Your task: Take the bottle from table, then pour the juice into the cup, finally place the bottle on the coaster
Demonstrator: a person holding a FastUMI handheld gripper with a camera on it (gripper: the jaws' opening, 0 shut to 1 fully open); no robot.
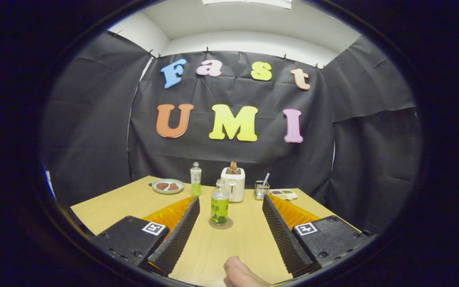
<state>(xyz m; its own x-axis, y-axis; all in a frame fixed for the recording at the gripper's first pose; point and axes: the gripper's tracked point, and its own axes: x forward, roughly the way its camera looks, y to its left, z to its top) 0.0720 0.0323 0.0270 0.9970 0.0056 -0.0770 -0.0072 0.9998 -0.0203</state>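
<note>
On the wooden table, far left, sits one plate with two brown pieces. Right of it stands a second bottle, then one white toaster, one small glass holder and one shallow tray. The green-labelled bottle stands upright on a round coaster, just ahead of the gripper, whose fingers are spread wide, touching nothing. A fingertip shows nearest.

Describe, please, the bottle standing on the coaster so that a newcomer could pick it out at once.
Start at the white toaster at the back of the wooden table. Just in front of it, between the open claw fingers, stands a clear bottle. Unlike the taller bottle by the plate, it has a green label and sits on a round coaster.
</note>
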